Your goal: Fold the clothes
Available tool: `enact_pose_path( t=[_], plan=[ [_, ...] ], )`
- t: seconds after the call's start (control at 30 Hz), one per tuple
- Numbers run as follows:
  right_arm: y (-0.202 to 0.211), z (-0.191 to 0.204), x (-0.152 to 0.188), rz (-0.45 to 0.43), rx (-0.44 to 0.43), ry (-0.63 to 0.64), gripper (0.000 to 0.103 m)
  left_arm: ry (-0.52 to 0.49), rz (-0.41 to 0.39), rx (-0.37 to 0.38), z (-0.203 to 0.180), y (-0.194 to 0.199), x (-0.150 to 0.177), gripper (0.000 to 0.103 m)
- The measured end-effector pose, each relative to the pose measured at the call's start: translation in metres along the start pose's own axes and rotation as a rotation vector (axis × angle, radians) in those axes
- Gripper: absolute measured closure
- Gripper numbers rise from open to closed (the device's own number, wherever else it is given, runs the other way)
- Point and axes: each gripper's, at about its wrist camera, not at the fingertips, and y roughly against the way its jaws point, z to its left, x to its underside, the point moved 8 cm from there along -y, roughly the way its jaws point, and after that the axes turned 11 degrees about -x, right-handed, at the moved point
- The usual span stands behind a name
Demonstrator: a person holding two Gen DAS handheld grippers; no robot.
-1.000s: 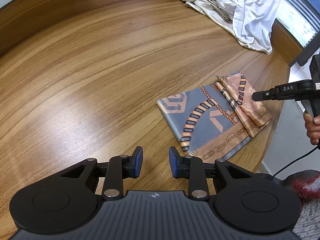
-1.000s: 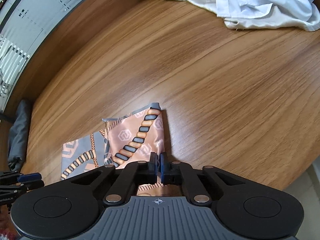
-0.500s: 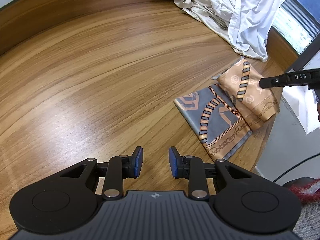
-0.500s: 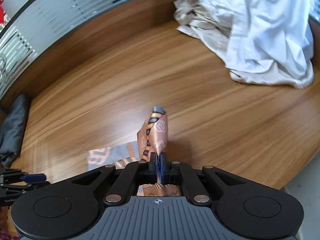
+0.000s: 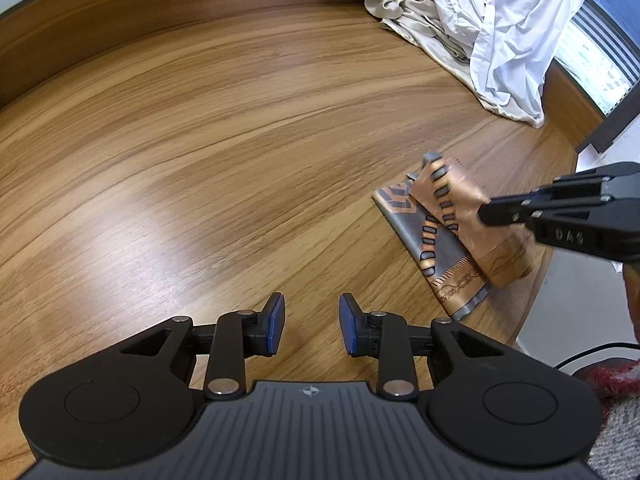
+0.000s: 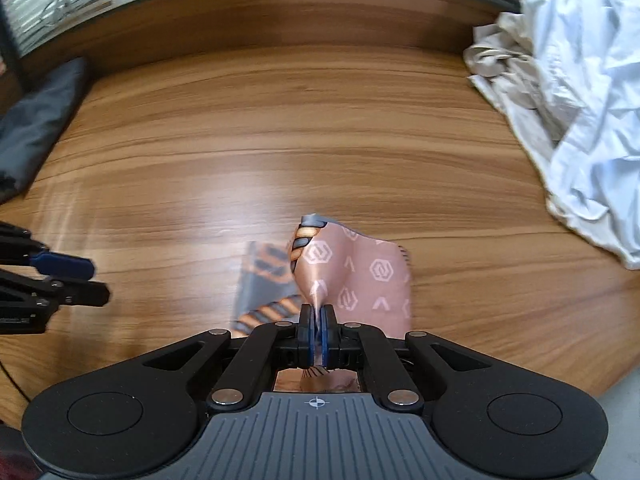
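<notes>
Partly lifted, the patterned silk scarf (image 6: pixel 352 276) lies near the table (image 5: pixel 200 140) edge, at 3 o'clock in the left wrist view; its grey half rests flat on the wood, its peach half is raised. Right claw (image 6: pixel 318 330) is clenched on that peach fold, pads pressed together with fabric between. Left claw (image 5: pixel 308 330) hovers over bare wood, released, blue pads well apart, holding nothing. White and cream garments (image 5: pixel 480 20) are heaped at 1 o'clock, apart from the scarf.
</notes>
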Motion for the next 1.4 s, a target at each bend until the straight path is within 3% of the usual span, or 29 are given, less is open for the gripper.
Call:
enact_pose_path(
  t=[0.13, 0.23, 0.33, 0.77, 0.9, 0.97, 1.07, 1.23, 1.4],
  plan=[
    [-0.008, 0.017, -0.001, 0.008, -0.077, 0.007, 0.095, 0.013, 0.003, -0.003, 0.003, 0.002, 0.001, 0.069],
    [-0.010, 0.023, -0.002, 0.000, -0.144, -0.002, 0.079, 0.026, 0.007, 0.005, 0.002, 0.002, 0.000, 0.069],
    [-0.005, 0.019, -0.005, -0.017, -0.210, -0.043, 0.077, 0.048, 0.007, 0.028, -0.003, 0.001, -0.004, 0.069],
    [0.030, -0.062, 0.019, 0.035, -0.137, -0.073, 0.077, 0.193, 0.037, 0.211, -0.075, -0.017, -0.026, 0.070],
    [0.035, -0.083, 0.023, 0.052, -0.127, -0.035, 0.076, 0.230, 0.051, 0.184, -0.091, -0.033, -0.030, 0.071],
    [0.035, -0.091, 0.022, 0.063, -0.131, -0.008, 0.076, 0.238, 0.063, 0.160, -0.096, -0.039, -0.030, 0.088],
    [0.036, -0.102, 0.019, 0.074, -0.145, 0.034, 0.076, 0.234, 0.048, 0.103, -0.101, -0.042, -0.031, 0.103],
    [0.036, -0.116, 0.013, 0.080, -0.178, 0.083, 0.076, 0.225, -0.030, 0.018, -0.104, -0.031, -0.039, 0.103],
    [0.027, -0.122, 0.006, 0.104, -0.232, 0.144, 0.076, 0.231, 0.000, -0.108, -0.103, -0.036, -0.032, 0.099]
  ],
)
